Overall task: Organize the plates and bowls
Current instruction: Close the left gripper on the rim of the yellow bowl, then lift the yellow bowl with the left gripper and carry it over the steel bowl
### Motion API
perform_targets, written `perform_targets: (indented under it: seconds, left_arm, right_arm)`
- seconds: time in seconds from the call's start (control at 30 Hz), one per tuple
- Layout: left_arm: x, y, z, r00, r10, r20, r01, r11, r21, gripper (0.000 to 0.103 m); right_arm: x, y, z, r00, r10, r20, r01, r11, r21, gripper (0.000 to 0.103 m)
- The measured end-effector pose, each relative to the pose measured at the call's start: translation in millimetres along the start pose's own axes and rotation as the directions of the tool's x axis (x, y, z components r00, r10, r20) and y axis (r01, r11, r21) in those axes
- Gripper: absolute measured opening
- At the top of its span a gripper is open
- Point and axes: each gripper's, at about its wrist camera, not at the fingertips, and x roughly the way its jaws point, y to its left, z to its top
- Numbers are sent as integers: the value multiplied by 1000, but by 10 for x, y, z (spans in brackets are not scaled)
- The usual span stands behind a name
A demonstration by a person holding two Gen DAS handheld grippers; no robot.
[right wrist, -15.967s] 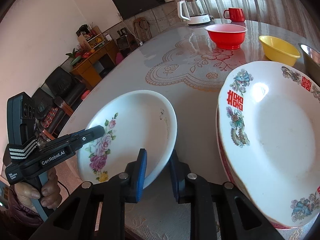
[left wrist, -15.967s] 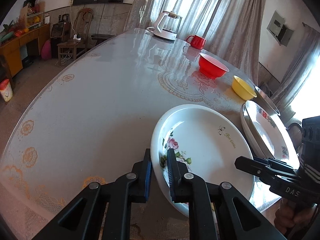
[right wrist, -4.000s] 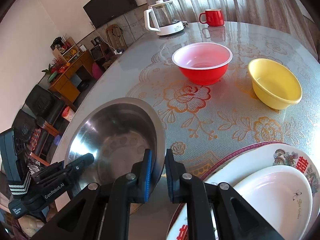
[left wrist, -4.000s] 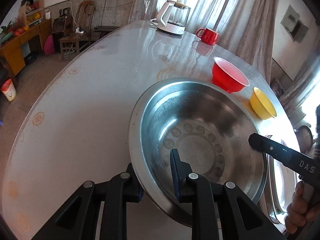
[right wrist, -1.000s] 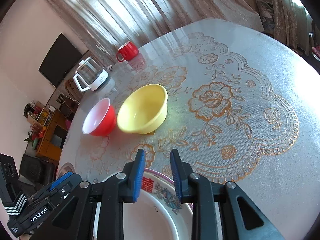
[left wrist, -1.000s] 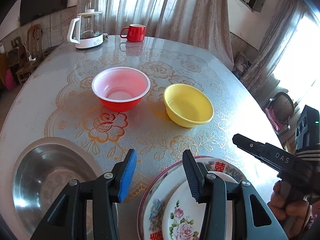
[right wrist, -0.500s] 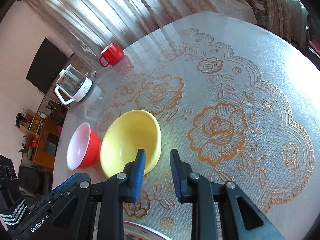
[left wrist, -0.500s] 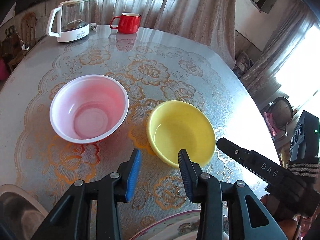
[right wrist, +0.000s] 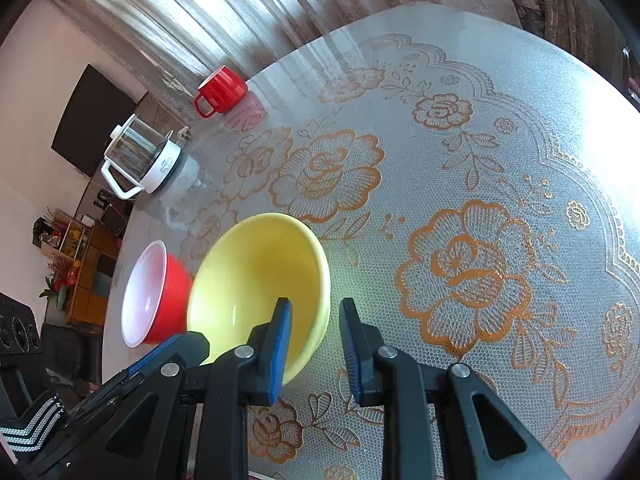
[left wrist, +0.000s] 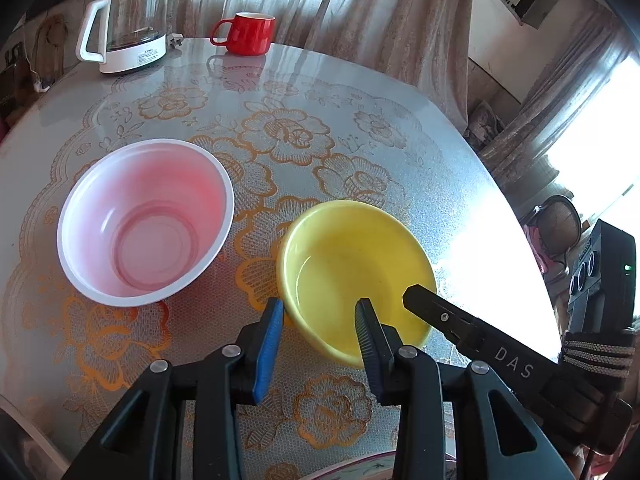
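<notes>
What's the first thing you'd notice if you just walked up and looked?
The bright yellow bowl sits in the middle of the flowery table, with both claws straddling its near rim, neither pinching it yet. Right beside it stands a red bowl with a white inside. A red mug and a glass kettle wait at the far edge.

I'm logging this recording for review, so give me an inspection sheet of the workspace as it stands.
Surface: round table under a clear lace-patterned cover with orange flowers.
Job's things: yellow plastic bowl upright beside red plastic bowl with white inside; patterned plate's rim at the near edge.
Clutter: glass kettle on white base; red ceramic mug.
Grippers: left gripper and right gripper each straddle the yellow bowl's rim, jaws just closing, pads not visibly pressing.
Cables: nothing seen.
Surroundings: curtains, wall-mounted dark screen, wooden cabinet.
</notes>
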Motion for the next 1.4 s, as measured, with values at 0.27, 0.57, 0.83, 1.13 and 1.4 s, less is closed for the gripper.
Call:
perform_targets:
  seconds: [0.27,0.57,0.83,1.13,1.4]
  left_arm:
    - [8,59,37,1000,-26,-11,26,999,-41,37]
    - [101,83,67,1000,-8,-17,7,998,-54,27]
    - [105,39,-34,999,22,-36,-22,1000,-10,13]
    - [3,2,-211,998,23,-64,-22,1000,13,13]
    - [53,99,-218,997,36,-65,-39,998,-41,30]
  right_arm:
    - [19,-16,-17,1000,0,-1,0,1000,-12,17]
    - [21,-86,-10,1000,22,-16,-21,999,37,21]
    - [-103,28,-57,997,-60,41,61,997,-42,9]
    - [-264,-68,-207,1000,-29,1,29,999,-21,8]
    - [-238,-117,-230,1000,-11,-15,11,1000,18,13]
